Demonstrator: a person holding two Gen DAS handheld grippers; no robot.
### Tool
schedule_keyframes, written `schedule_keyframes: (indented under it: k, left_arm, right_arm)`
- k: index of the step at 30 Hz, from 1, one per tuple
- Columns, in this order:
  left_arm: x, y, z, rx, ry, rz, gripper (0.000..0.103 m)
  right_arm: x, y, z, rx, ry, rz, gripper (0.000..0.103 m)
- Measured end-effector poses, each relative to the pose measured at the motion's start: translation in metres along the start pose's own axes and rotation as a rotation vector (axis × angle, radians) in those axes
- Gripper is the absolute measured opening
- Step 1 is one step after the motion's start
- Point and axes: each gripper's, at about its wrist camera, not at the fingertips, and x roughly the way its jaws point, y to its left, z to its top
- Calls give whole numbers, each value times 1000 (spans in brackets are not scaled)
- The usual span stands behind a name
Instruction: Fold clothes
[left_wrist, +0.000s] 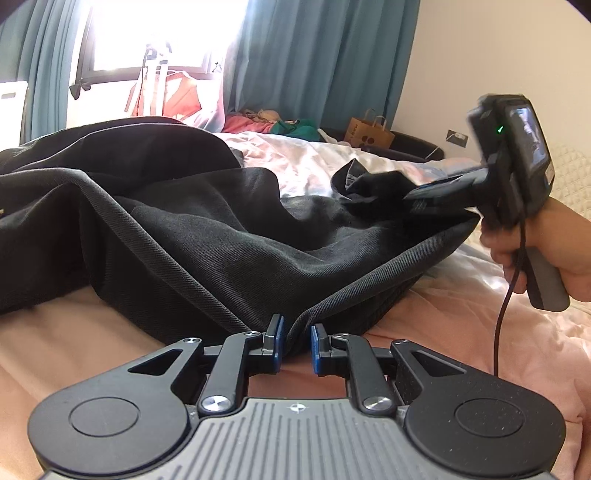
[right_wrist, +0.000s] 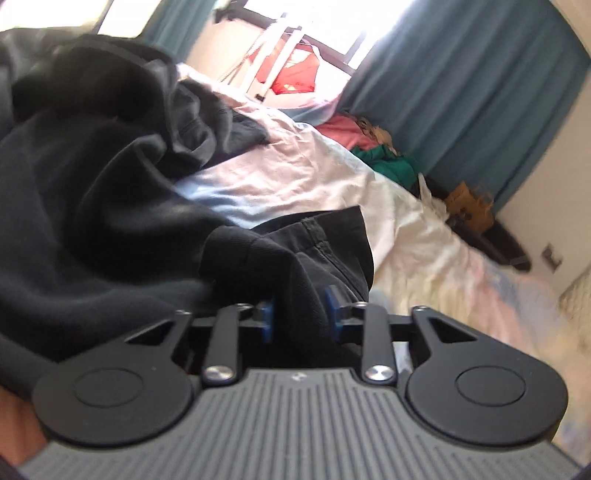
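black garment (left_wrist: 229, 236) lying rumpled on bed (left_wrist: 480, 325) | left hand-held gripper (left_wrist: 297, 341) clenching its hem | right hand-held gripper (right_wrist: 301, 314) gripping a corner | advice: keeping the edge taut, carrying both corners level

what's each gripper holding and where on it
Both hold the black garment: left gripper pinches its hemmed edge, right gripper grips a bunched corner.

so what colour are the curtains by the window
Teal blue curtains, clearest in the left wrist view.
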Motion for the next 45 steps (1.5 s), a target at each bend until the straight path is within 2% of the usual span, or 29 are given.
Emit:
schedule_keyframes:
  k: [5, 8, 10, 13, 15, 17, 19, 21, 24, 25, 26, 27, 28, 30, 31, 34, 35, 37, 39, 41, 43, 44, 45]
  left_arm:
    - [0, 1, 1, -7, -7, -9, 15]
    - [0, -1, 2, 7, -23, -20, 17]
    - [-1, -3, 3, 34, -39, -19, 19]
    - [-2, -5, 3, 51, -38, -18, 23]
    - [-3, -6, 4, 59, -29, -20, 30]
    - [-5, -7, 6, 62, -14, -30, 45]
    - [-16, -6, 7, 41, -22, -38, 67]
    - [-30, -2, 7, 8, -34, -51, 79]
    - [-49, 8, 11, -55, -17, -26, 82]
    - [-60, 17, 13, -110, -3, -7, 83]
    - [-69, 32, 13, -199, 7, 7, 85]
    - [-78, 46, 13, -291, 17, 21, 91]
    - [-87, 61, 12, -383, 27, 34, 99]
    - [-102, 103, 1, -649, 25, 21, 103]
    - [-109, 124, -4, -784, 24, 14, 103]
    - [-121, 186, -40, -1231, -44, 15, 103]
    - [-123, 201, -53, -1364, -84, 30, 102]
    - [-125, 226, -72, -1557, -192, 40, 98]
    - [-123, 243, -75, -1648, -270, 54, 97]
    - [-124, 256, -66, -1621, -347, 105, 92]
    - [-126, 264, -59, -1589, -389, 190, 80]
    - [-125, 269, -57, -1586, -396, 207, 76]
    - [-125, 272, -56, -1579, -392, 226, 58]
  right_arm:
    - [-18, -107, -20, 632, -58, -13, 8]
    - [-27, -164, -61, 1004, -60, -38, 7]
    - [-23, -187, -94, 1206, -6, -23, 7]
    - [-5, -198, -138, 1373, 114, 38, 7]
    - [5, -196, -155, 1413, 159, 64, 7]
    - [9, -194, -168, 1475, 161, 95, 8]
    - [10, -193, -173, 1514, 144, 125, 10]
    - [11, -194, -176, 1547, 127, 153, 10]
    - [17, -198, -182, 1614, 121, 211, 12]
    - [19, -198, -184, 1636, 122, 235, 14]
    - [22, -199, -186, 1659, 123, 259, 24]
    - [24, -199, -188, 1674, 122, 276, 31]
    - [26, -199, -188, 1683, 118, 285, 32]
    - [27, -199, -187, 1709, 103, 276, 35]
    - [28, -198, -184, 1710, 95, 271, 35]
    - [35, -196, -176, 1670, 93, 242, 34]
    - [36, -195, -175, 1657, 94, 232, 32]
    - [40, -194, -172, 1631, 97, 212, 24]
    - [43, -192, -169, 1604, 99, 193, 10]
    - [46, -191, -166, 1578, 101, 173, 8]
    - [46, -191, -163, 1558, 97, 152, 7]
    - [45, -191, -161, 1545, 94, 141, 7]
    - [44, -192, -159, 1535, 87, 130, 7]
